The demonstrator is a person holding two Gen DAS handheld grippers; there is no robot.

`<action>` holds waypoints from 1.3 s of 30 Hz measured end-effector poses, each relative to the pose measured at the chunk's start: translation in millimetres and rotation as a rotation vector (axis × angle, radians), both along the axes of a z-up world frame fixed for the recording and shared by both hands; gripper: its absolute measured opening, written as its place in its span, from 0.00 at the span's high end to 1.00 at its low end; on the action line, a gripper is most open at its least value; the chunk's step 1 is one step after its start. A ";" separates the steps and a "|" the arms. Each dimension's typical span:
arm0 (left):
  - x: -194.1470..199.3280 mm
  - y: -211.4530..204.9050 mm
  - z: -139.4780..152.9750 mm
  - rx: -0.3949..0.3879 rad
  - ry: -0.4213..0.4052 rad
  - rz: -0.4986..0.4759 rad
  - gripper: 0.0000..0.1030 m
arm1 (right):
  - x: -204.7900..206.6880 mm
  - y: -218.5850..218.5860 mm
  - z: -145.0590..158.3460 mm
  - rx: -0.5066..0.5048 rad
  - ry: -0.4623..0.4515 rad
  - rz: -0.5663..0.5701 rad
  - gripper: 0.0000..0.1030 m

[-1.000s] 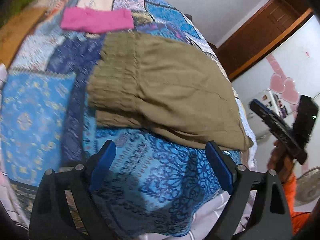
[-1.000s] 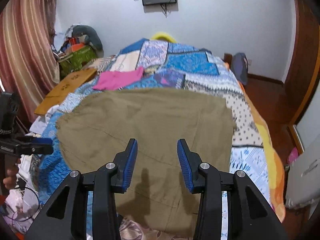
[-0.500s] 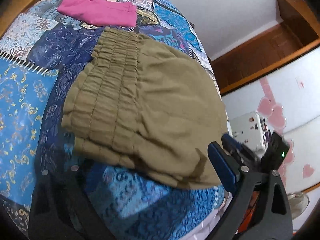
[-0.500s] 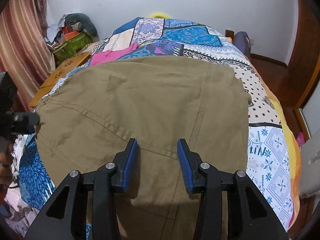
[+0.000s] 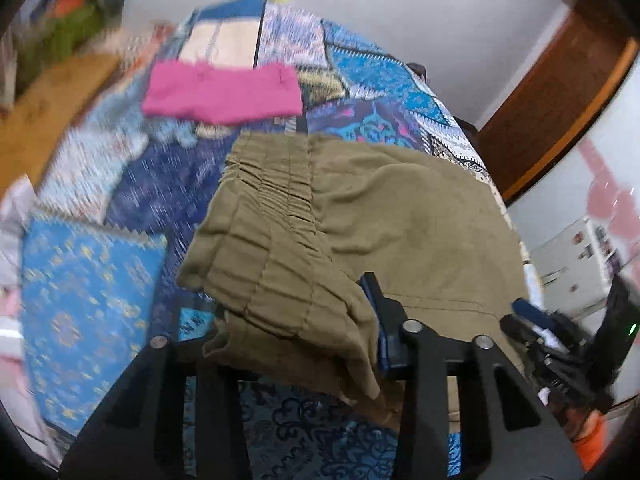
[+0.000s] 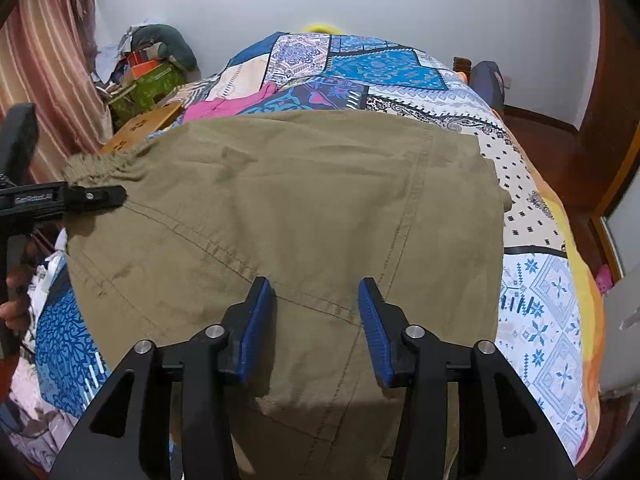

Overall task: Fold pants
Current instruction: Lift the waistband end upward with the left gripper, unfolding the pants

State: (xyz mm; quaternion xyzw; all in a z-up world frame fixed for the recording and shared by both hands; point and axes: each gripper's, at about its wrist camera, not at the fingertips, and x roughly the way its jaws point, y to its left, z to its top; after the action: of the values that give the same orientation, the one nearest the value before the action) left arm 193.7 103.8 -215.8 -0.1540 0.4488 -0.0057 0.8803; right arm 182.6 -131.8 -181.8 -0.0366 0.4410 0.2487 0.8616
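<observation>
Left tongs (image 5: 296, 332) gripping pants (image 6: 288, 216) waistband, right tongs (image 6: 316, 320) open

I count 1 pair of olive pants (image 6: 304, 216), 1 pink garment (image 5: 224, 92), 1 patchwork bedspread (image 6: 544, 320), 2 grippers, left gripper (image 5: 296, 332) and right gripper (image 6: 316, 320), and 1 striped curtain (image 6: 44, 64).

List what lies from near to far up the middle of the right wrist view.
Right gripper → pants → quilt → wall.
</observation>
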 end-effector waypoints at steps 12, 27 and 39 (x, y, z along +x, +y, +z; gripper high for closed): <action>-42.7 -40.0 30.0 0.346 -0.124 -0.060 0.64 | 16.7 41.5 32.5 0.069 -0.002 0.072 0.56; -51.0 -68.2 70.1 0.399 -0.247 -0.096 0.68 | 1.5 82.9 18.3 0.090 0.099 0.206 0.56; -48.4 -110.0 101.6 0.431 -0.329 -0.180 0.70 | -22.8 -12.7 29.7 0.046 0.034 0.033 0.56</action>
State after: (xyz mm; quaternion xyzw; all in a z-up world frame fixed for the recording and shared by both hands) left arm 145.3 -6.1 -114.3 0.0801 0.3028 -0.0133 0.9496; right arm 159.7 -144.5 -152.1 -0.0200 0.4489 0.2737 0.8504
